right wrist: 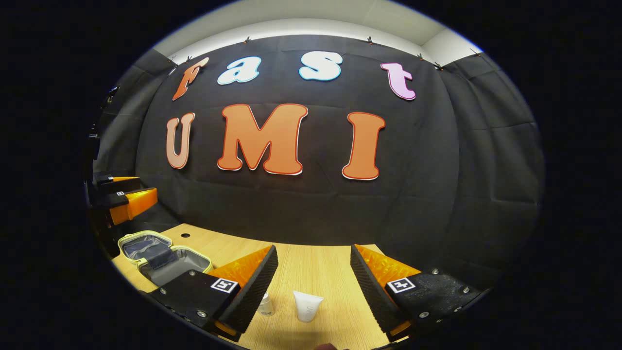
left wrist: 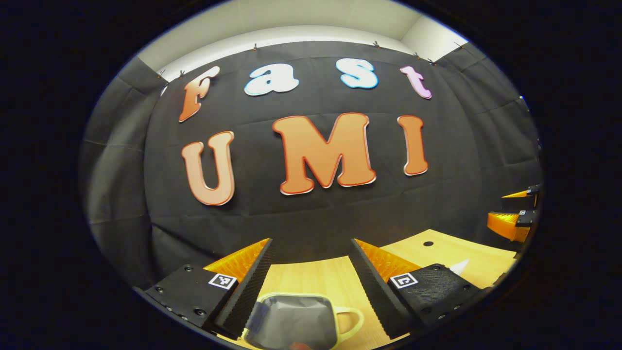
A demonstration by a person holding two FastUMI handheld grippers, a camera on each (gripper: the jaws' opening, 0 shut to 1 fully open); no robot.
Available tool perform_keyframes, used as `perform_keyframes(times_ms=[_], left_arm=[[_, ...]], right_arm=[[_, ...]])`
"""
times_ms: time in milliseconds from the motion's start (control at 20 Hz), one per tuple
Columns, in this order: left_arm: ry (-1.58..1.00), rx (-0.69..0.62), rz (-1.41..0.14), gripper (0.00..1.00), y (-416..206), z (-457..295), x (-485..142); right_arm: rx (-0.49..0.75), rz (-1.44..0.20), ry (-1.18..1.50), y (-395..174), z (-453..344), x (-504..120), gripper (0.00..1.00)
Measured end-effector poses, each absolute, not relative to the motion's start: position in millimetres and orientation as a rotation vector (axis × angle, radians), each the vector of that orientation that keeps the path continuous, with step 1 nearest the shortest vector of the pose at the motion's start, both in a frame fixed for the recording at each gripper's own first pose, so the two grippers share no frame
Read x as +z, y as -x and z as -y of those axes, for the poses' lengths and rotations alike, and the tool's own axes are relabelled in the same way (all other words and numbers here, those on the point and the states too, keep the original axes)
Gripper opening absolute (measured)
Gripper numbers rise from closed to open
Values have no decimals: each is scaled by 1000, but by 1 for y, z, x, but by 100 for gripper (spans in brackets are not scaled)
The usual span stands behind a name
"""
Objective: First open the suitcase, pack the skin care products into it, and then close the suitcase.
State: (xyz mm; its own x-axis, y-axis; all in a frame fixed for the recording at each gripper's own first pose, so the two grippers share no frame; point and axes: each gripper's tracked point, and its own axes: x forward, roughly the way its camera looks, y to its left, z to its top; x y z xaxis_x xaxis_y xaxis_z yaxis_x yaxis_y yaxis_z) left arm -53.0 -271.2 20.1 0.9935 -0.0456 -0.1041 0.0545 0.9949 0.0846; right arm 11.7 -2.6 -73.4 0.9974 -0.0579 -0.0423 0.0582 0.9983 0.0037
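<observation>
Pale wood makes up the flat surface (right wrist: 311,262) that runs back to the black cloth wall, with a small round hole near its far edge. In the left gripper view, the left claw (left wrist: 311,282) hangs with its black ribbed fingers spread wide, nothing between them; below the gap lies the small grey suitcase with cream-yellow piping (left wrist: 296,321), lid thrown back, its handle loop pointing toward the right finger. In the right gripper view, the right claw (right wrist: 313,287) is likewise spread and empty. Under it, near the surface's front edge, stand a white squeeze tube (right wrist: 307,305) and, just beside the left finger, a little clear bottle with a white cap (right wrist: 266,305), apart from each other. The open suitcase (right wrist: 160,257) lies well off to their left, bare wood between.
</observation>
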Motion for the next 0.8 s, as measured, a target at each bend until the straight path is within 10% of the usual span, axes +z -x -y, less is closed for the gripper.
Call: perform_keyframes(times_ms=[800], left_arm=[[-116, -264, -354, 99, 67, 407, -117]], right_arm=[[-42, -153, 8, -4, 39, -126, 96]])
